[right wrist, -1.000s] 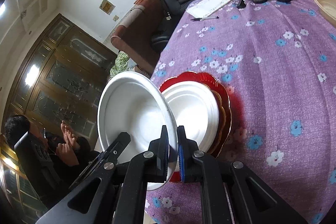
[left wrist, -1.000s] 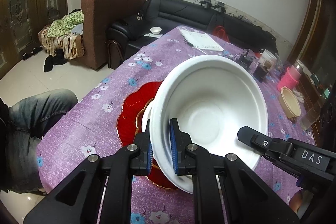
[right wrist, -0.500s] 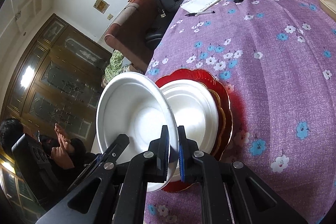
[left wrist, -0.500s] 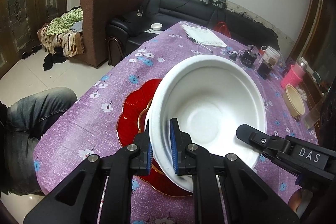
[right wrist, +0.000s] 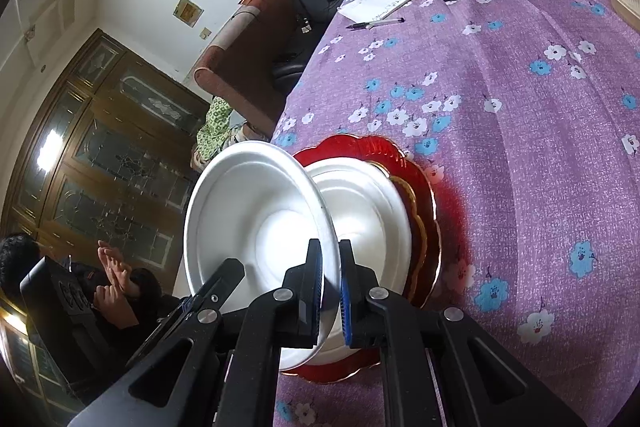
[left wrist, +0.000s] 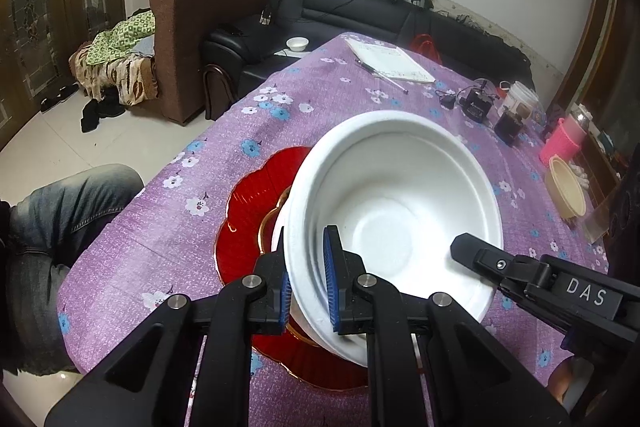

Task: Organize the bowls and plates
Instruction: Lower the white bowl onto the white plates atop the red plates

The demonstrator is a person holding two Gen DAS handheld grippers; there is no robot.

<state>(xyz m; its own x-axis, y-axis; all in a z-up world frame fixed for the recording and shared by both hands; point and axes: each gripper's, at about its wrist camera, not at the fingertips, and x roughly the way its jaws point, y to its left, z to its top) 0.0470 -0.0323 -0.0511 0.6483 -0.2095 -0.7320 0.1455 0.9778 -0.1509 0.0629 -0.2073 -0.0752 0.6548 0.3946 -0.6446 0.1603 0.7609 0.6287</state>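
A white foam bowl [left wrist: 400,195] hangs tilted above a stack on the purple flowered table. My left gripper [left wrist: 307,259] is shut on its near rim. My right gripper [right wrist: 330,251] is shut on the opposite rim of the same bowl [right wrist: 248,219]; its finger [left wrist: 472,251] shows at the bowl's right edge in the left wrist view. Below lies a second white bowl [right wrist: 368,211] on a gold-rimmed plate [right wrist: 416,227], which rests on a red scalloped plate [right wrist: 384,151]. The red plate [left wrist: 256,195] is partly hidden by the held bowl.
Farther along the table lie a notebook [left wrist: 390,65] with a pen, black devices [left wrist: 478,105], a white cup [left wrist: 520,99], a pink cup [left wrist: 562,141] and a beige bowl [left wrist: 566,191]. A person's knee in jeans [left wrist: 52,219] is at the table's left edge.
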